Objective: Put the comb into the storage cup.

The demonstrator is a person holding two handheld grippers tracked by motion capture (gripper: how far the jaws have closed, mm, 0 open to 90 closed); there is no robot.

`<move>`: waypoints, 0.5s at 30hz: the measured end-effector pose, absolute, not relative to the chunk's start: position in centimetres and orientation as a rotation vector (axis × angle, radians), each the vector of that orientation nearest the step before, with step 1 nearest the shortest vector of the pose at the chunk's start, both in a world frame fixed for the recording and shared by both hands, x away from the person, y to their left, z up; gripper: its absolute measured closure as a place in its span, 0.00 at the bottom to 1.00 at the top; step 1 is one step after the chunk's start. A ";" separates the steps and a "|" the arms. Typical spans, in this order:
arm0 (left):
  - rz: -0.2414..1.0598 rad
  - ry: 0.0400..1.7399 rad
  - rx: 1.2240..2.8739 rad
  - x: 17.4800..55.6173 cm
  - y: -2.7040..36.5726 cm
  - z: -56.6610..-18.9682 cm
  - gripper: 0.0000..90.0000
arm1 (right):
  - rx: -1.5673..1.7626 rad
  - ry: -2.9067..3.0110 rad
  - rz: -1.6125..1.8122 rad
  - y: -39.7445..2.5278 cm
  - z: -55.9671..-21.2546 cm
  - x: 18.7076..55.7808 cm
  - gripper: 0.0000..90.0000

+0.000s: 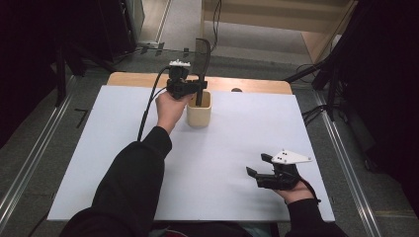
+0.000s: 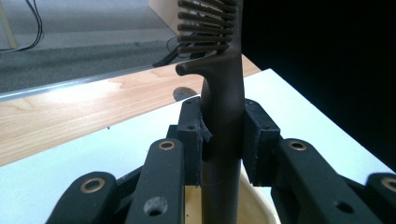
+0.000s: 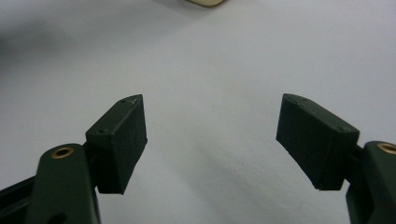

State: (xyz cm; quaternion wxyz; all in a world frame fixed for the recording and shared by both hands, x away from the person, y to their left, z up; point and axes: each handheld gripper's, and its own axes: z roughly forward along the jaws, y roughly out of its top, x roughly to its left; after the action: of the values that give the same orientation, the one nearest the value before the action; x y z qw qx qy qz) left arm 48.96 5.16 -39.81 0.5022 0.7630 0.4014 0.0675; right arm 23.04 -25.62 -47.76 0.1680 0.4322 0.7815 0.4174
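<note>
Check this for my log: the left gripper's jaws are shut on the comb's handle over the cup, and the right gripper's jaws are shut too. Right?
Not quite. The right gripper has its jaws wide apart with nothing between them, as the right gripper view shows. The left gripper is indeed shut on the comb above the cup.

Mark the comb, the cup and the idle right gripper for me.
comb (image 2: 223, 107), left gripper view: on its handle, just above the clamping pads.
cup (image 1: 199, 117), high view: on its beige outer wall.
right gripper (image 3: 212, 140), right gripper view: midway between its open fingertips.
</note>
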 end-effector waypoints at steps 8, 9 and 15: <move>0.159 0.968 1.839 48.8 5.2 -40.3 0.81 | 1.235 2.218 1.193 -25.6 -47.8 23.1 0.25; 0.156 0.970 1.837 48.8 5.2 -40.4 0.81 | 1.235 2.218 1.193 -25.6 -47.8 23.1 0.25; 0.155 0.973 1.837 48.7 5.2 -40.8 0.81 | 1.235 2.216 1.193 -25.6 -47.8 23.1 0.25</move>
State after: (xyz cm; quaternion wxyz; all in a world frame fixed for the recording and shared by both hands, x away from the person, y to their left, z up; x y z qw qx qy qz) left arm 48.74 5.25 -40.79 0.5043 0.7611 0.4029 0.0643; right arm 23.09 -25.62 -47.76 0.1681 0.4344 0.7792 0.4194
